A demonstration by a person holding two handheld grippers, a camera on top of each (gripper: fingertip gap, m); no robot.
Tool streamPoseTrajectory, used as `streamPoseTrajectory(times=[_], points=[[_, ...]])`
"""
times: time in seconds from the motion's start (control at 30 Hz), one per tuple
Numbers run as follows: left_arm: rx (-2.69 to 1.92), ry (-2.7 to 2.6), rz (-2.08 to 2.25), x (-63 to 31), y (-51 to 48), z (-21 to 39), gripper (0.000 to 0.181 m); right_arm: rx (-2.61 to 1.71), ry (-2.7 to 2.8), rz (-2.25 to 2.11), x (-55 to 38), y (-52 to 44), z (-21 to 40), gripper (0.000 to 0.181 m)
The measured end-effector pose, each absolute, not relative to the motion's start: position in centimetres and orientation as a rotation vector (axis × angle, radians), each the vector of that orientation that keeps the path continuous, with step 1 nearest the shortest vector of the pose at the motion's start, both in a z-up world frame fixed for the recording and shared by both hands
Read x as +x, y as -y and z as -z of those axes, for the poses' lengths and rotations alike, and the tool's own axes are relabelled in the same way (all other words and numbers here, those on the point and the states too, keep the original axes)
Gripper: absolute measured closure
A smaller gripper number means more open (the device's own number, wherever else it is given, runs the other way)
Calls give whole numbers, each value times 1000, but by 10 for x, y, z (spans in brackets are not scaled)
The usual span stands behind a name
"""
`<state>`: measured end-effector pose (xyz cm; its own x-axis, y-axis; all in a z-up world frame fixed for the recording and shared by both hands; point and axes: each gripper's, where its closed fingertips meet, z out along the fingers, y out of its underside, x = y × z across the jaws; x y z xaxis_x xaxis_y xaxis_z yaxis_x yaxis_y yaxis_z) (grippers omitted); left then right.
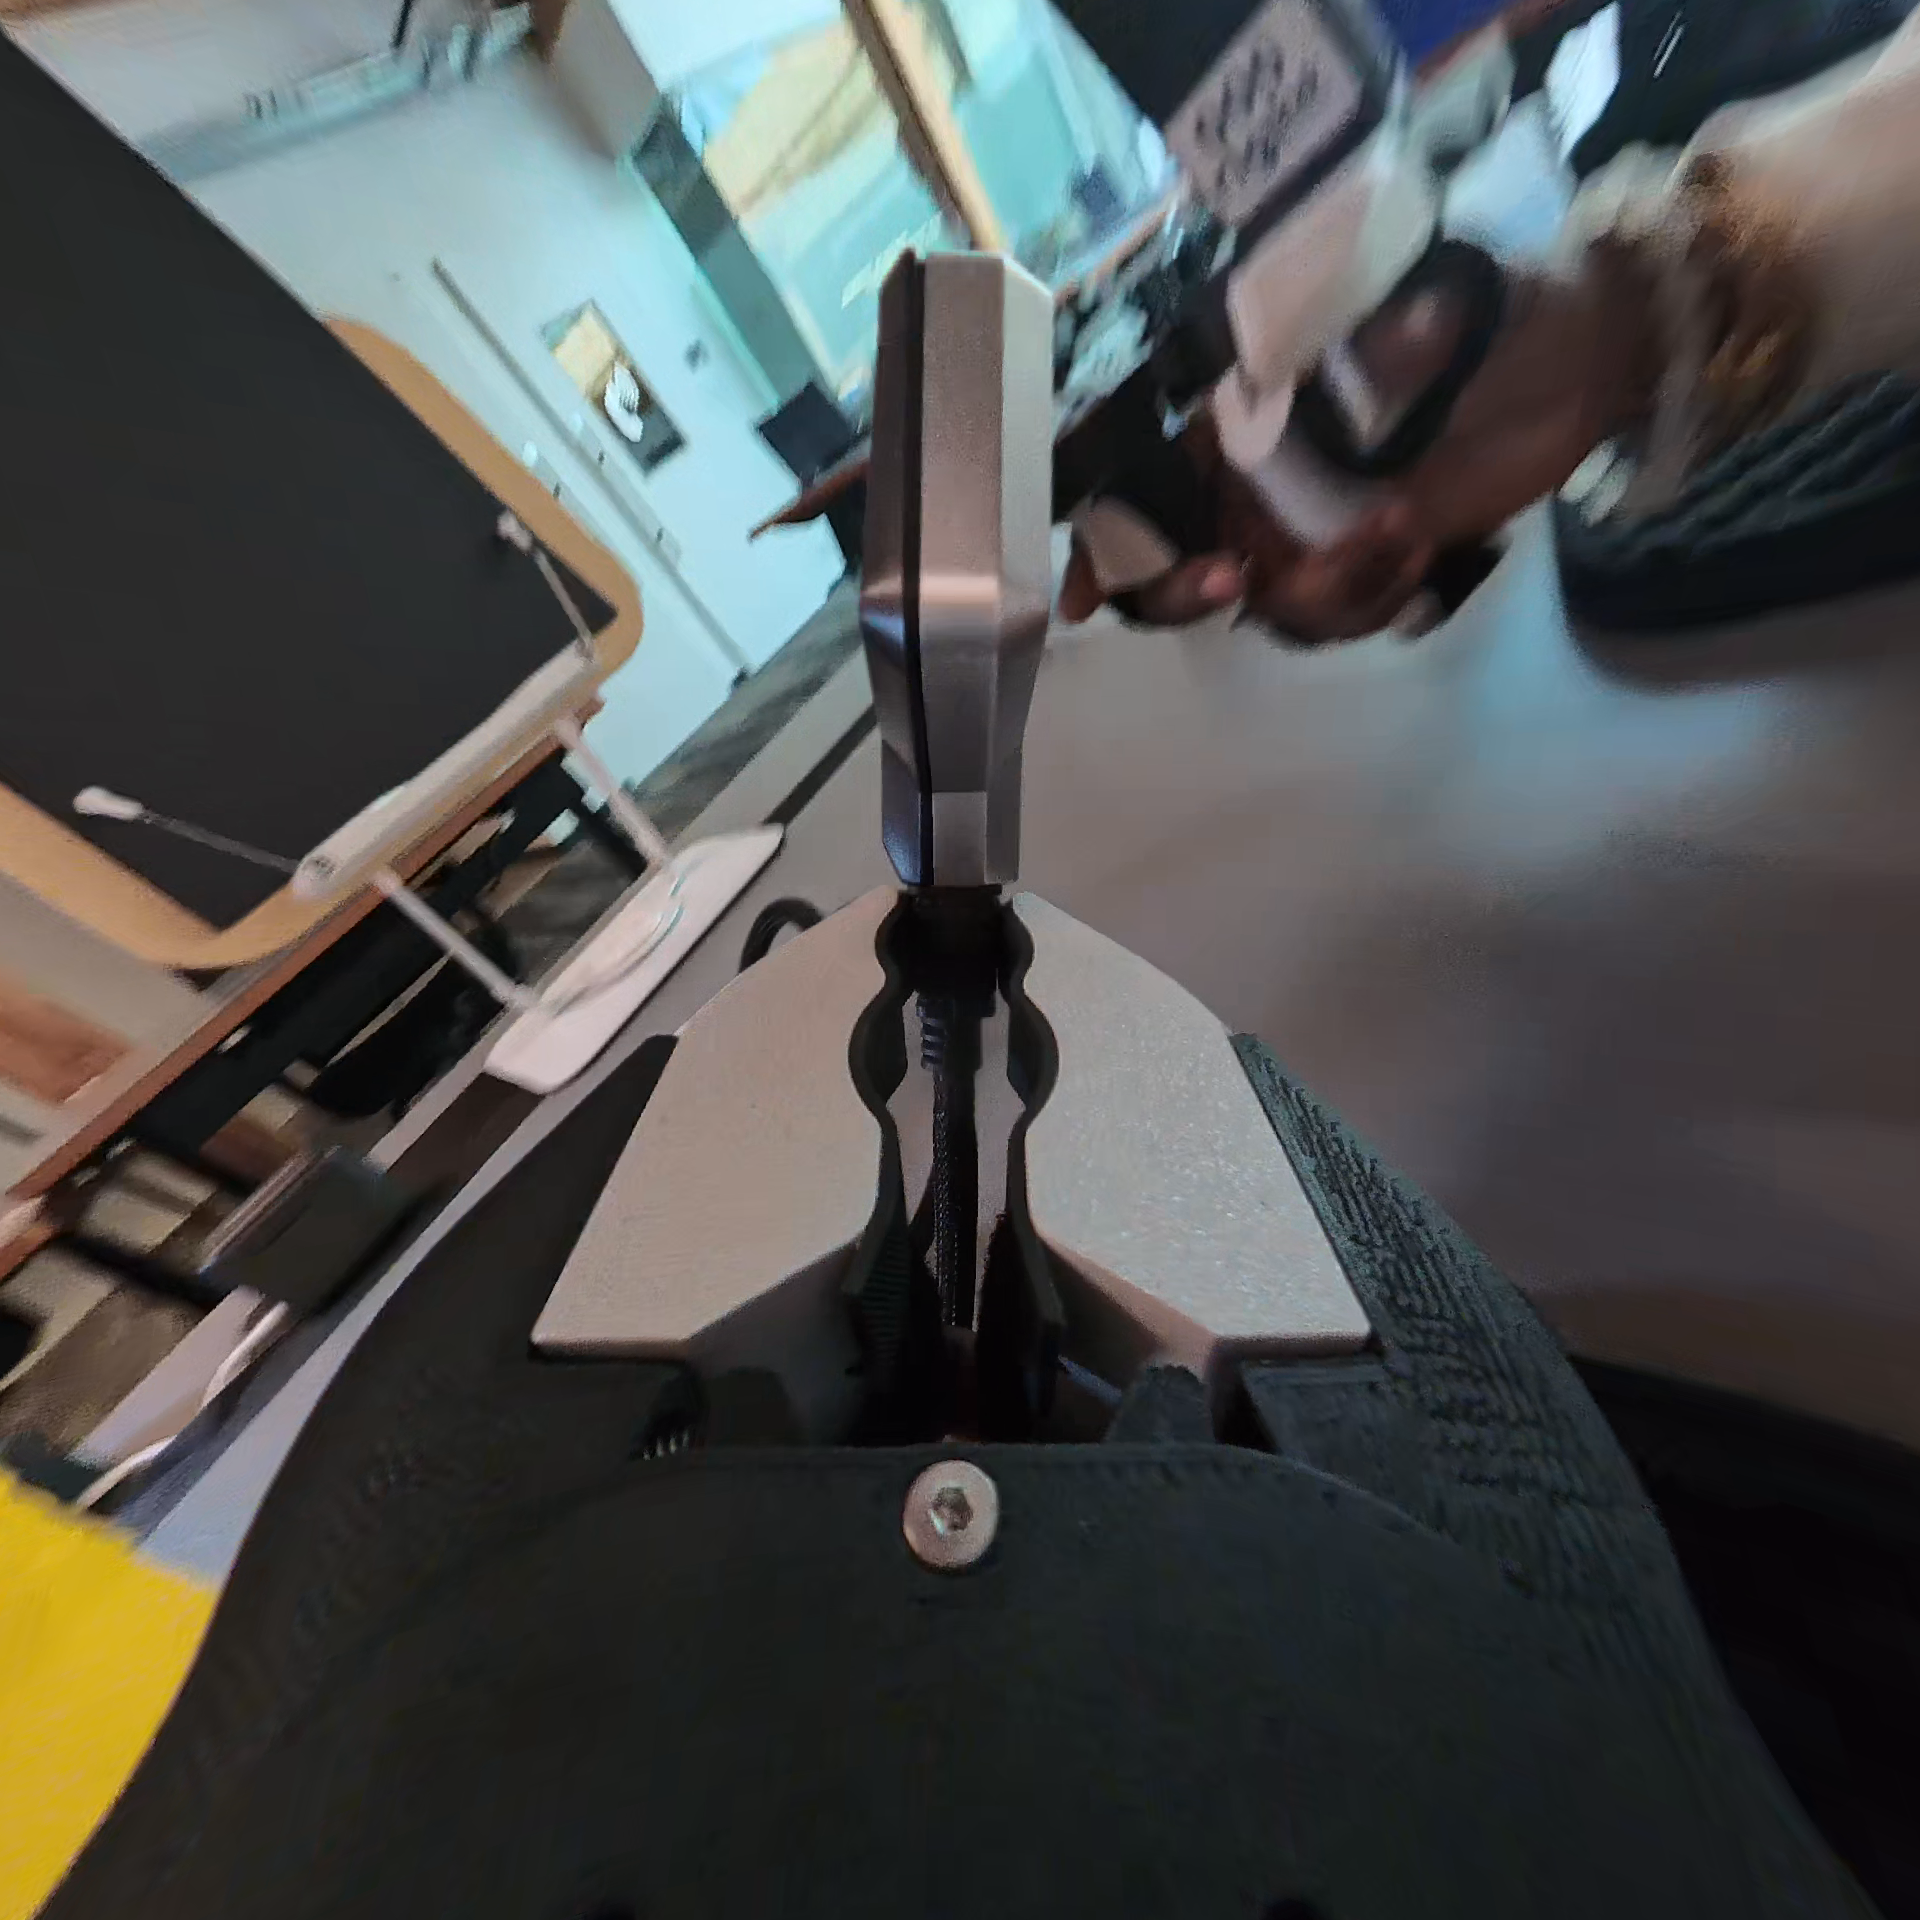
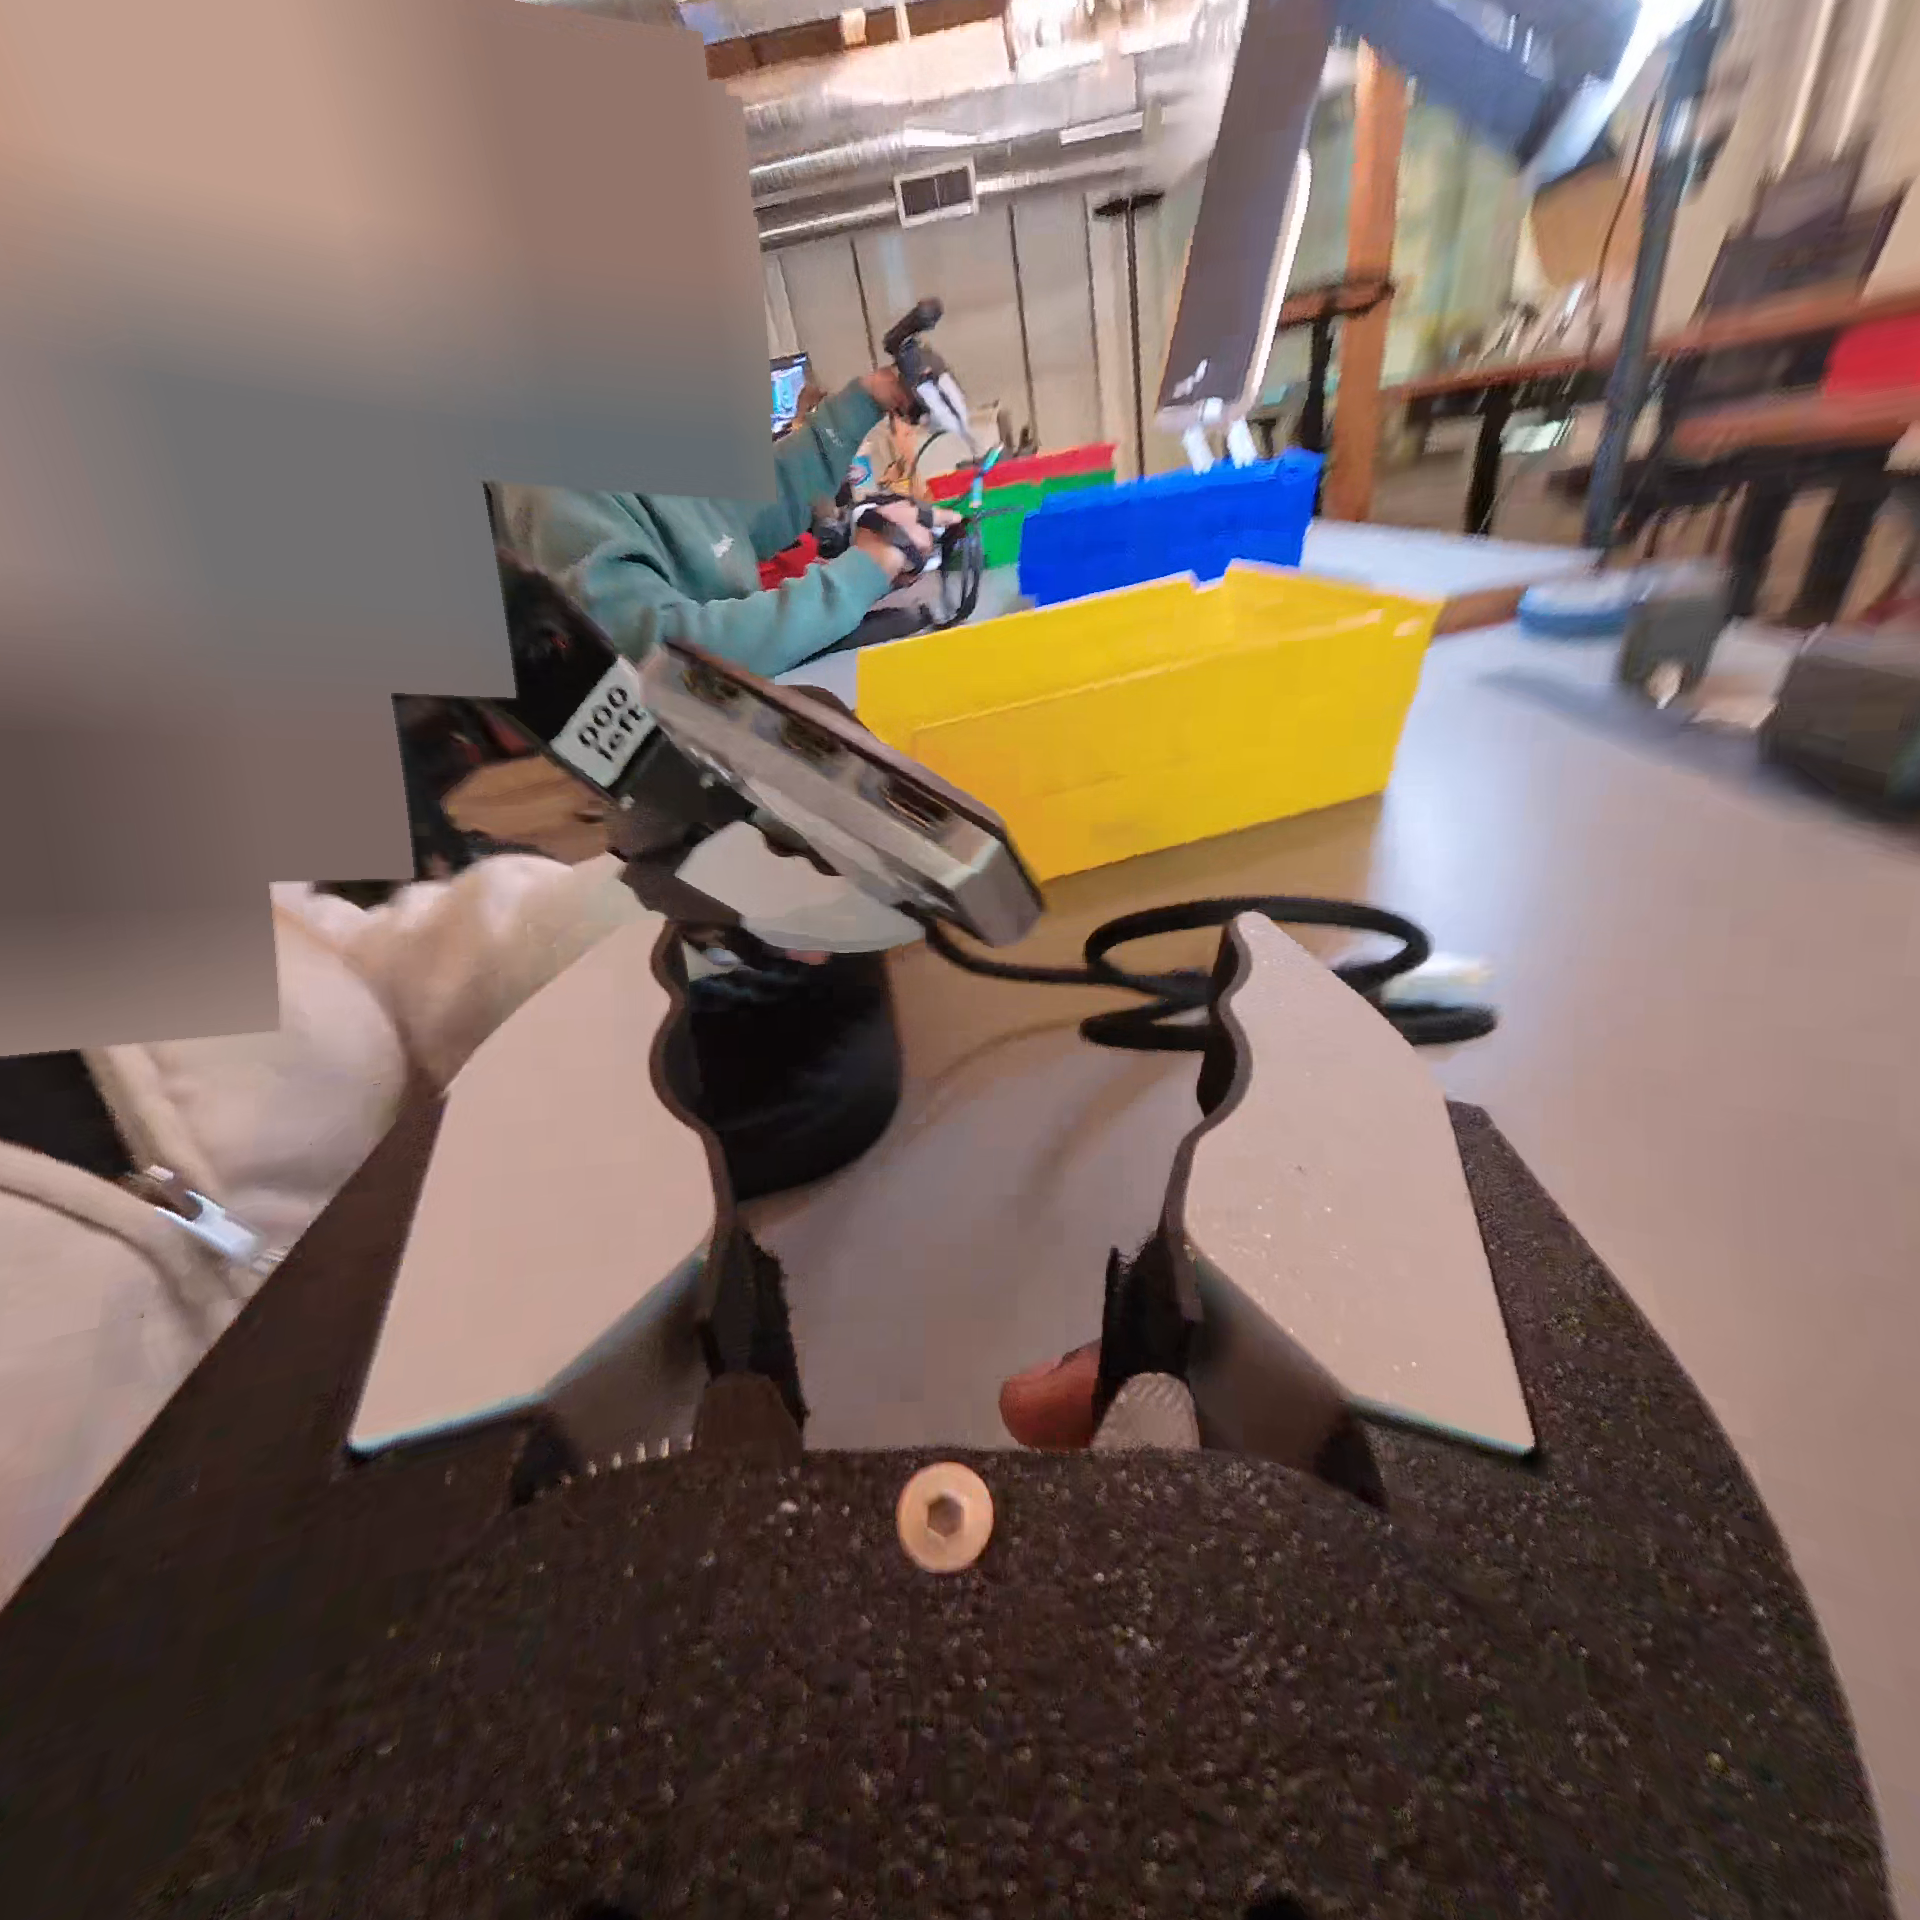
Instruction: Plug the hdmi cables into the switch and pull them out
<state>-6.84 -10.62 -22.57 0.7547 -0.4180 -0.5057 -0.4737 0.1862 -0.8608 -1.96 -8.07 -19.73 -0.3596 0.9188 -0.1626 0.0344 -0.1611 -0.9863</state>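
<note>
In the left wrist view, the left claw [image 1: 951, 904] is pinched narrow on the near end of the HDMI switch [image 1: 956, 561], a slim silver box with a dark seam, held edge-on and standing up from the fingertips. A braided black cable [image 1: 948, 1174] runs back between the fingers; where it joins the switch is hidden by the tips. Beyond, the right claw [image 1: 1132, 561] and the hand [image 1: 1382, 520] gripping it are badly smeared by motion, so their details cannot be read there.

In the right wrist view, the right claw [image 2: 951, 997] stands wide apart with nothing between its fingers; a fingertip [image 2: 1049, 1408] shows at its base. Just past the left finger, the switch [image 2: 842, 790] is lifted off the grey desk [image 2: 1558, 1039], tilted, its row of ports facing the camera. The left claw holding it is mostly covered by the switch and a cream sleeve [image 2: 343, 1039]. A coiled black HDMI cable [image 2: 1247, 977] lies on the desk behind the right finger, its plug ends out of sight. Farther back sits a yellow bin [image 2: 1143, 717], then a blue bin [image 2: 1164, 530], and a person in a teal sleeve [image 2: 717, 582], partly masked.
</note>
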Motion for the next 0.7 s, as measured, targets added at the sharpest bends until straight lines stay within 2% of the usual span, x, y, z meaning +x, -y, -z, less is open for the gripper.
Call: streamPoseTrajectory(times=[0.23,0.27,0.3,0.37,0.43,0.53,0.7], points=[[-1190,-805,317,-26,119,193,167,-637,1516,-1348,-25,111,174,112],[-1181,-824,338,-21,120,193,167,-576,1527,-1340,-25,117,171,123],[-1179,-835,354,-16,120,193,167,-510,1549,-1338,-24,124,169,143],[-1189,-811,391,-16,119,192,166,-432,1611,-1345,-20,133,169,157],[-1253,-782,351,-24,114,195,162,-493,1632,-1275,-22,127,171,159],[-1302,-751,244,-41,114,189,134,-598,1681,-1024,-22,106,178,159],[-1356,-889,34,-35,117,173,130,-715,1855,-567,-14,76,199,160]])
